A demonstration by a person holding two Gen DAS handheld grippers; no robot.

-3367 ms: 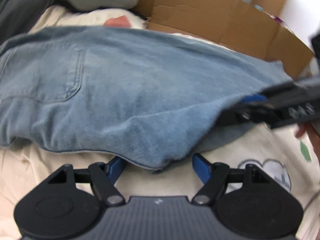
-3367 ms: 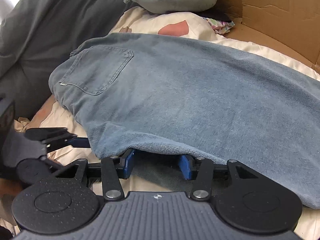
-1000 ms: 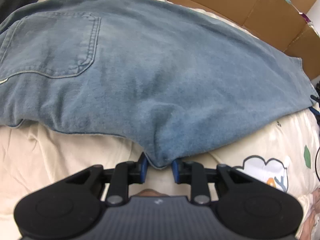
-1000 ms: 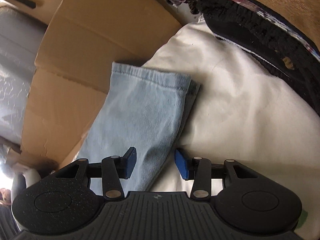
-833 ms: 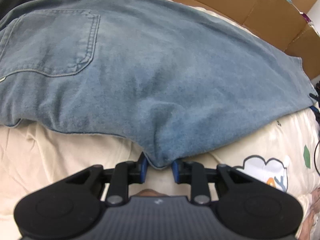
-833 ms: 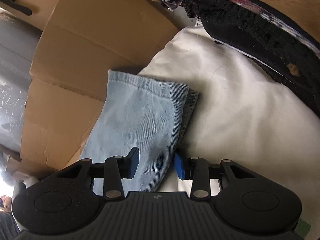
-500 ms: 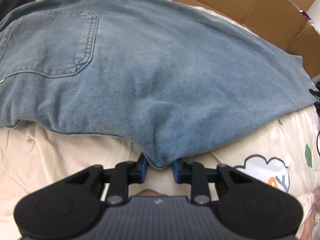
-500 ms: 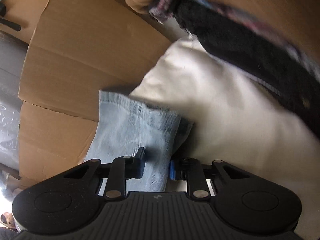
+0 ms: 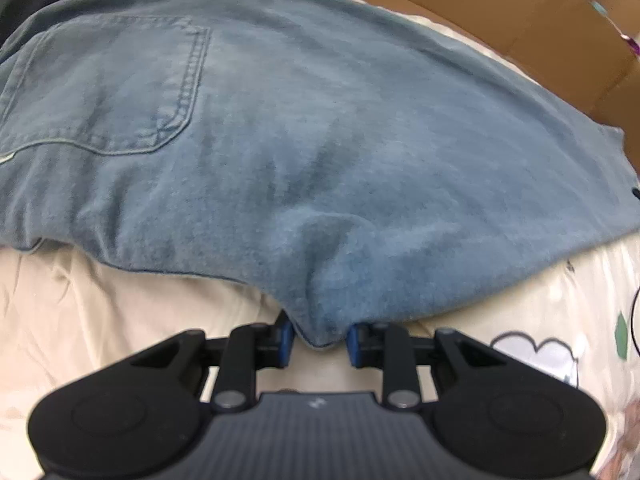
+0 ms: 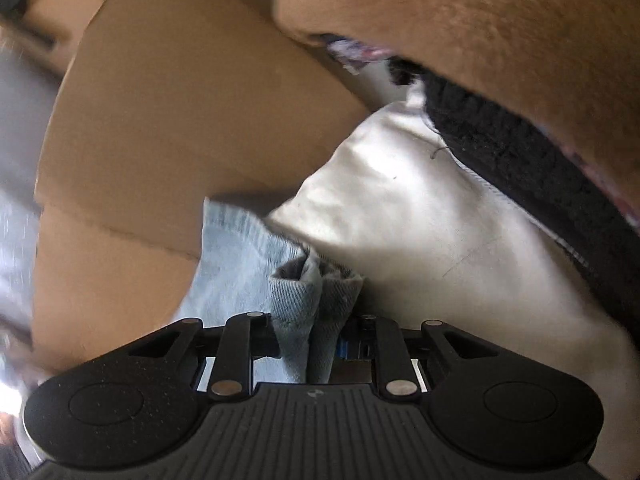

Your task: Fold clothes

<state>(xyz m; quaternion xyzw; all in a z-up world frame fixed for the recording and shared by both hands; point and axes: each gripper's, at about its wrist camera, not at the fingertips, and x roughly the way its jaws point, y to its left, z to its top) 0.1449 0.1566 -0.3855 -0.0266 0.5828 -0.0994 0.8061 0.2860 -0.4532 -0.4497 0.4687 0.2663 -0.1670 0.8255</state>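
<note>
Blue jeans [image 9: 320,140] lie spread across a cream bedsheet [image 9: 100,320], back pocket at the left, legs running to the right. My left gripper [image 9: 319,340] is shut on the near folded edge of the jeans around mid-length. In the right wrist view, my right gripper [image 10: 310,340] is shut on the bunched hem of the jeans [image 10: 308,292], which stands up between the fingers. The pale leg end [image 10: 232,264] trails left against the cardboard.
A brown cardboard box [image 9: 520,12] borders the far side of the bed, and its wall [image 10: 180,120] is close to the right gripper. A tan and black padded object [image 10: 500,100] hangs over the white sheet [image 10: 440,240] at the upper right. Cartoon prints [image 9: 536,352] mark the sheet.
The right gripper closed on the jeans' hem and bunched it upward between the fingers. The left gripper stayed shut on the near edge; its view shifted only slightly.
</note>
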